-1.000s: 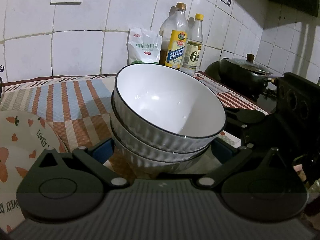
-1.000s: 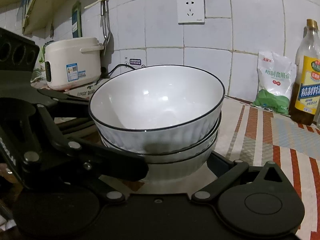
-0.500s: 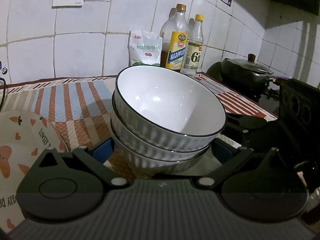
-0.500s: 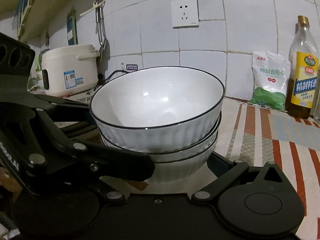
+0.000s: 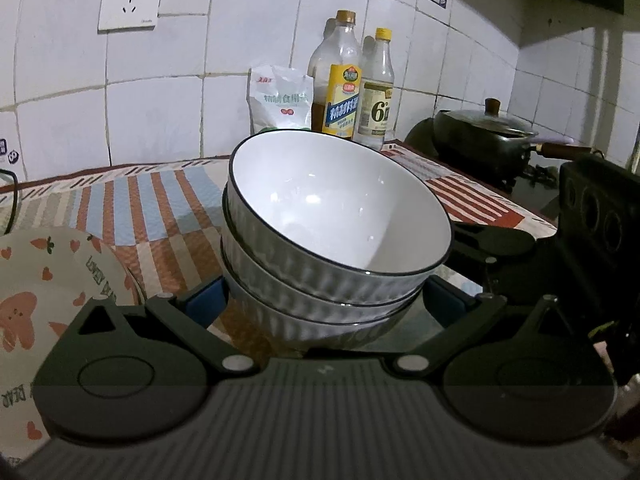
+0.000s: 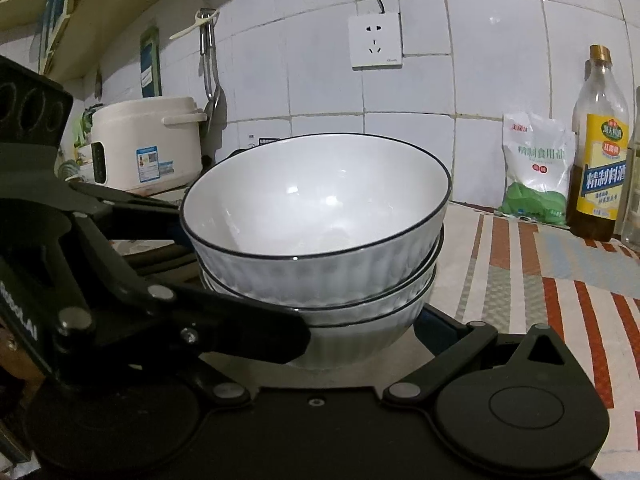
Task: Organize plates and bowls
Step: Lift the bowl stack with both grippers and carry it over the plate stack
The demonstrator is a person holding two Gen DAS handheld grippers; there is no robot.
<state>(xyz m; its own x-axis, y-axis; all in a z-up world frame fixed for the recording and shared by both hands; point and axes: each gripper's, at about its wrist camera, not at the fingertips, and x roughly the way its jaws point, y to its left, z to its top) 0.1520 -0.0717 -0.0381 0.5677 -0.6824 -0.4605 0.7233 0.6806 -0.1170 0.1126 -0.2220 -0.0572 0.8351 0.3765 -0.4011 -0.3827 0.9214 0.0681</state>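
Open striped cloth (image 5: pixel 132 208) leftward; bottles (image 5: pixel 352 92), pot (image 5: pixel 484 140) blocking rear right.

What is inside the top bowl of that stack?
The top bowl looks empty: only a clean white interior with light reflections. It sits nested in two more ribbed bowls, whose insides it covers, so whether anything lies in them cannot be seen.

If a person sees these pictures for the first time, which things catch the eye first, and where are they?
First comes the stack of three white ribbed bowls with dark rims, in the middle of both views, sitting between the fingers of the left claw and the right claw. Behind it, against the white tiled wall, stand two bottles with yellow caps and a white bag. A cream rice cooker stands at the left of the right view.
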